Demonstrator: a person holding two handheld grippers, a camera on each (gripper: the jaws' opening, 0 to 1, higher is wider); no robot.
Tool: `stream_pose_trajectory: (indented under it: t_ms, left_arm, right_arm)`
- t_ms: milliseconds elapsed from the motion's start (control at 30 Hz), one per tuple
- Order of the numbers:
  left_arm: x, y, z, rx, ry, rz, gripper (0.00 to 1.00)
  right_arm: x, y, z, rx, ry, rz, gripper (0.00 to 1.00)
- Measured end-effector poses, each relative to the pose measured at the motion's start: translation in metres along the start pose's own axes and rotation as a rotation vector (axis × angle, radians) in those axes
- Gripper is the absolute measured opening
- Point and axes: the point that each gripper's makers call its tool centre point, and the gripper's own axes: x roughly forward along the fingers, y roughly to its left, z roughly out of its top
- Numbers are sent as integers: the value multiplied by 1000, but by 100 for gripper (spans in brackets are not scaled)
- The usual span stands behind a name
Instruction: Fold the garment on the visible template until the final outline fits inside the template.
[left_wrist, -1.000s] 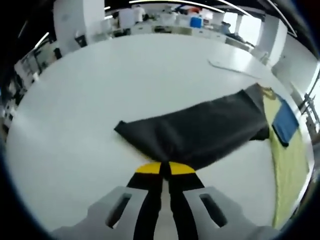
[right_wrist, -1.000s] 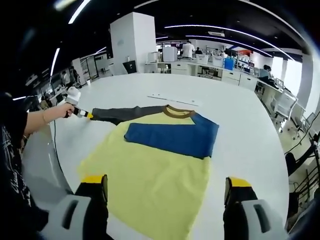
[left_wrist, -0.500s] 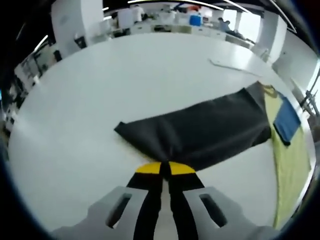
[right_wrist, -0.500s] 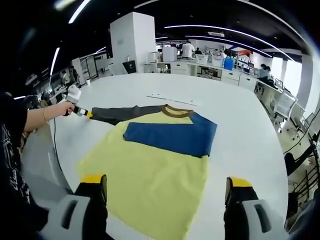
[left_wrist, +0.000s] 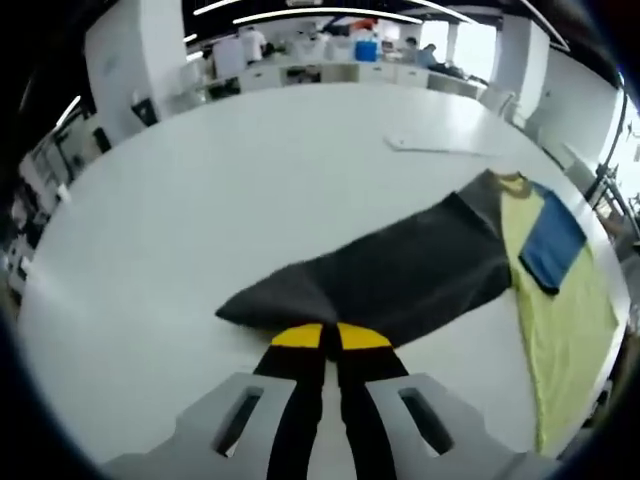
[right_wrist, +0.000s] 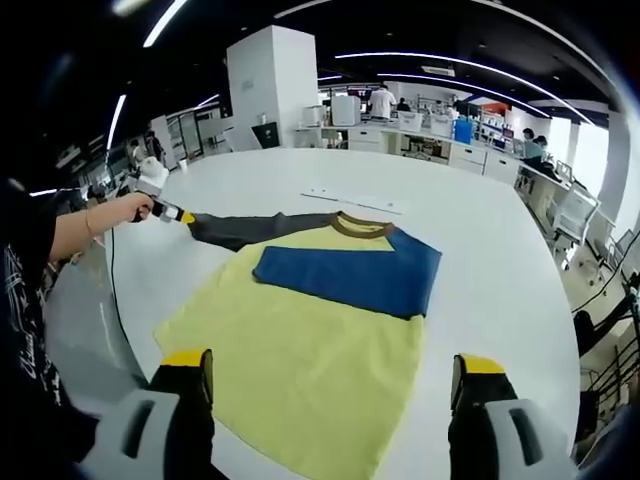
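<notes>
On the white table lies one yellow garment with one blue sleeve folded across; left gripper clamps one dark sleeve, right gripper gapes wide, holding nothing.

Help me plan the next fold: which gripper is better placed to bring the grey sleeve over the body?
Left. The left gripper is shut on the grey sleeve cuff; the right gripper hangs open over the yellow hem.
</notes>
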Motion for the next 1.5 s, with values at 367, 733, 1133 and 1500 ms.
stream_pose_trajectory:
  t_ms: [367, 733, 1133, 1500]
  left_arm:
    - [-7, -37, 37, 57, -75, -66, 0]
    - [-11, -84, 69, 109, -130, -152, 0]
    - [-14, -139, 95, 163, -171, -248, 0]
    - [-14, -177, 113, 188, -189, -312, 0]
  right_arm:
    - [0, 0, -4, -10, 5, 3, 99]
    - [-1, 0, -6, -20, 4, 13, 99]
    - [-4, -2, -12, -17, 8, 7, 99]
    - [-5, -3, -20, -7, 25, -2, 99]
